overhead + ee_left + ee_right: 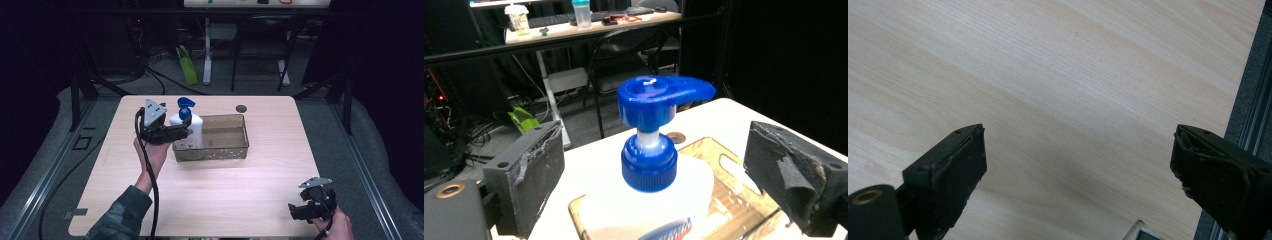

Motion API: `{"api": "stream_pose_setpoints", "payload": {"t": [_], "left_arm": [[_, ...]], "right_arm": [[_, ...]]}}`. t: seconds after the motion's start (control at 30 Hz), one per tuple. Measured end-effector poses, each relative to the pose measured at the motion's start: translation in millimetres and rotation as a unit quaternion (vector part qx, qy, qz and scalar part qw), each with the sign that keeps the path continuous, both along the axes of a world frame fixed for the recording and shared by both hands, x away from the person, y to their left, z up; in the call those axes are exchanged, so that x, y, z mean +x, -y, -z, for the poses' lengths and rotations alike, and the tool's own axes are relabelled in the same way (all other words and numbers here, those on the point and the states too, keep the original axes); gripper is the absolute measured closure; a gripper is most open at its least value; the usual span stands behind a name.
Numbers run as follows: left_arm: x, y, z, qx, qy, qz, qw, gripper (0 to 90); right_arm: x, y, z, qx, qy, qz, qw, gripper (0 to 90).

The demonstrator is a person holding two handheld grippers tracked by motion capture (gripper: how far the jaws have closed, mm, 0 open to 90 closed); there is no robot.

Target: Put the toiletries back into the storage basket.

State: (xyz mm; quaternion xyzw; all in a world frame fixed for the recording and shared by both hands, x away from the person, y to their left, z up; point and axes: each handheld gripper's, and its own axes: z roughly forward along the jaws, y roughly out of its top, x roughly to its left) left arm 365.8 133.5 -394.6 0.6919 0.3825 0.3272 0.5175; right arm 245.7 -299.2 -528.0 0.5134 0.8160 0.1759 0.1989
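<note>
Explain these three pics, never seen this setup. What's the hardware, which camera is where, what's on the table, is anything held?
There is no robot here: a person holds a two-jaw tool in each hand. The high view looks down on the wooden table from above. The other two pictures come from cameras riding on each tool, looking along its black jaws.

On the table sits a clear plastic bin, with a white pump bottle with a blue pump top standing at its left end.

The left tool is at the bottle, jaws open on either side of it, not gripping. The right tool hovers open at the near right corner, holding nothing.
</note>
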Motion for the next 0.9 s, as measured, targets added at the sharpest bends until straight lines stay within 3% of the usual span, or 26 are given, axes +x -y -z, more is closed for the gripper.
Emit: {"api": "stream_pose_setpoints", "payload": {"t": [0.47,0.67,0.9], "left_arm": [[-24.9,-22.3,2.1,0.034,-0.031,-0.005,0.9989,4.2],[-39.3,-33.6,12.6,0.048,-0.043,-0.006,0.9979,2.2],[-54.3,-44.8,36.0,0.083,-0.076,-0.006,0.9937,0.5]], "right_arm": [[-0.3,0.1,-0.9,0.000,0.002,0.002,1.0000,7.1],[-0.6,0.5,-1.5,0.000,0.005,0.001,1.0000,7.0],[-1.1,0.4,-2.5,-0.001,0.007,0.002,1.0000,7.0]]}}
